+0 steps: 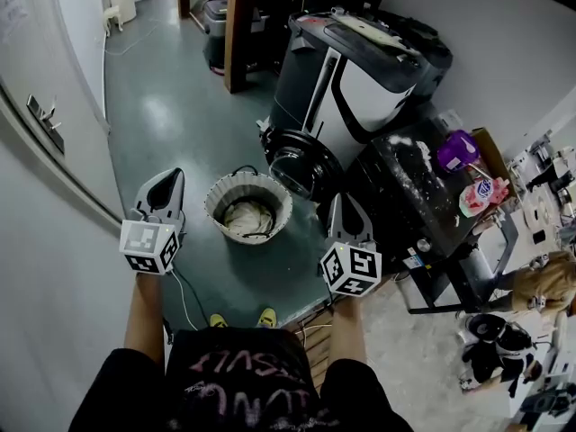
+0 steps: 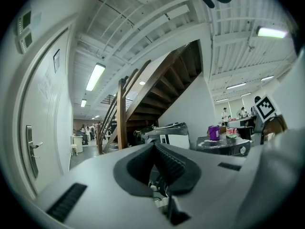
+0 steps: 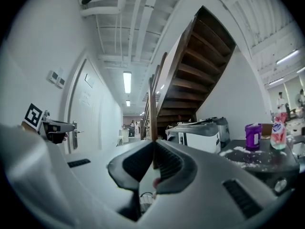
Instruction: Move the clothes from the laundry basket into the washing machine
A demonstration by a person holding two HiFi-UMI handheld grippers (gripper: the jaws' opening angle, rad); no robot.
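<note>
A round white laundry basket point(image 1: 248, 207) stands on the green floor between my two grippers, with pale clothes point(image 1: 247, 216) inside. Behind it to the right is the washing machine point(image 1: 360, 79), its round front door point(image 1: 301, 162) swung open toward the basket. My left gripper point(image 1: 168, 180) is held level to the left of the basket, jaws shut and empty. My right gripper point(image 1: 346, 207) is level to the right of the basket, in front of the machine, also shut with nothing in it. In the gripper views the left gripper point(image 2: 155, 144) and the right gripper point(image 3: 154, 143) both show their tips pressed together.
A dark table point(image 1: 423, 196) with a purple jug point(image 1: 457, 149) and a pink bottle point(image 1: 481, 192) stands right of the machine. A white wall and door point(image 1: 45, 124) run along the left. A wooden stair post point(image 1: 238, 25) rises behind. A cable point(image 1: 191, 302) lies by my feet.
</note>
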